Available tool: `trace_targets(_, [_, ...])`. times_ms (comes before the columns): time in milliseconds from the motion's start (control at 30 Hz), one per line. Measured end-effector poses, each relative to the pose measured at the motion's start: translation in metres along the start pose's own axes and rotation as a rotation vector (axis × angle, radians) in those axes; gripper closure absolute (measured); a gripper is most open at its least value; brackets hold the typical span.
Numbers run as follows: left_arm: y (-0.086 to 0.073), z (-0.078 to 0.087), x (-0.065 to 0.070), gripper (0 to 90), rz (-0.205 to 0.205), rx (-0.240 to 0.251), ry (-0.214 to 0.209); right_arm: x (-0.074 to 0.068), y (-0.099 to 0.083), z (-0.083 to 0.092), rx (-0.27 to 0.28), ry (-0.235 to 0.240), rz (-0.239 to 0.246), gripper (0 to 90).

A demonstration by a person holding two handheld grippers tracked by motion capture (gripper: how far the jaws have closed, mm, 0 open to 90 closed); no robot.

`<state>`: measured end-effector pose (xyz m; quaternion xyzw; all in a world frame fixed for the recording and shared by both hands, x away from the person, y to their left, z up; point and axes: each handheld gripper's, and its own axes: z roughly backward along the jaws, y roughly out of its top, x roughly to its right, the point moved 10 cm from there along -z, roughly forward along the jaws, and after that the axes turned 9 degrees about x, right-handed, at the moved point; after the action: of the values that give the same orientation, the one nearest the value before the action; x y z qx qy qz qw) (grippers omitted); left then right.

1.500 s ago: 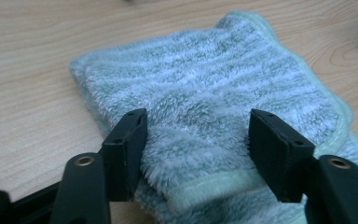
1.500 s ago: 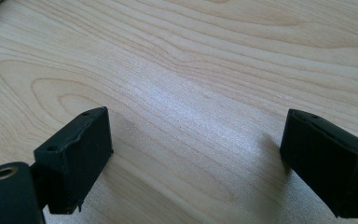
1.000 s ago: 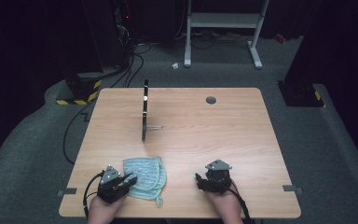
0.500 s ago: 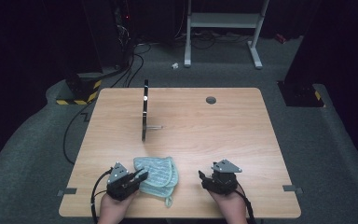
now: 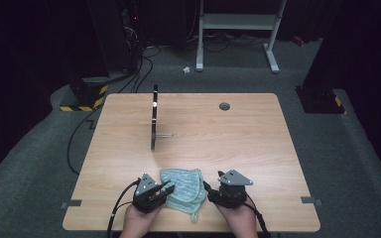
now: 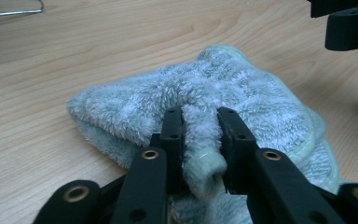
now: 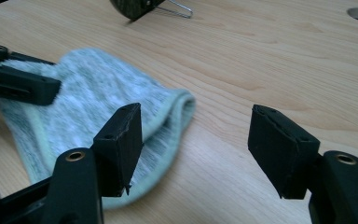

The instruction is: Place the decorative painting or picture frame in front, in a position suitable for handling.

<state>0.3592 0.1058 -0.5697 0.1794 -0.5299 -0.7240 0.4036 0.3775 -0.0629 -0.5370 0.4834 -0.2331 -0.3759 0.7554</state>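
Note:
A pale green terry cloth [image 5: 182, 187] lies bunched on the wooden table [image 5: 238, 144] near its front edge. My left gripper [image 5: 167, 187] is at the cloth's left side. In the left gripper view it [image 6: 199, 123] is shut on a raised fold of the cloth [image 6: 242, 88]; its jaws have just eased a little and still pinch the fold. My right gripper [image 5: 209, 191] is by the cloth's right edge. In the right gripper view it [image 7: 196, 135] is open, its jaws have just been closing with nothing between them, and the cloth's [image 7: 88, 88] rounded edge lies just ahead by the left jaw.
A thin black upright stand [image 5: 154, 116] with a wire peg [image 5: 164, 135] stands mid-table, left of centre. A grey round plug [image 5: 224, 106] sits in the tabletop at the back. Cables and a white frame lie on the dark floor beyond.
My left gripper has moved right with the cloth in it, dragging the cloth toward the right gripper. The right gripper has lifted slightly and its jaws have narrowed.

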Motion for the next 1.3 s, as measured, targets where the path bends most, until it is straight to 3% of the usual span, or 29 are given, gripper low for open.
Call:
trace_targets(200, [0.001,0.007,-0.002,53.8,0.0,0.001,-0.006,-0.013,0.003,-0.007,-0.002,0.028,0.016,34.9])
trace_targets(467, [0.011,0.046,-0.017,41.6,0.005,0.04,0.001,-0.038,0.009,-0.021,-0.006,0.086,0.028,33.2])
trace_targets(633, [0.01,0.054,-0.032,39.2,-0.004,0.049,0.053,-0.053,0.008,-0.029,-0.02,0.117,0.035,33.1])
trace_targets(767, [0.005,0.06,-0.05,38.5,-0.032,0.029,0.108,-0.065,0.005,-0.034,-0.038,0.143,0.044,33.1])
trace_targets(933, [-0.008,0.068,-0.086,38.6,-0.062,-0.028,0.209,-0.078,-0.004,-0.044,-0.069,0.175,0.05,32.1])
trace_targets(1100, [-0.028,0.074,-0.119,38.4,-0.065,-0.108,0.302,-0.082,-0.018,-0.06,-0.128,0.157,0.07,23.1])
trace_targets(1300, [-0.036,0.081,-0.133,36.9,-0.074,-0.143,0.343,-0.083,-0.031,-0.07,-0.18,0.154,0.08,20.9])
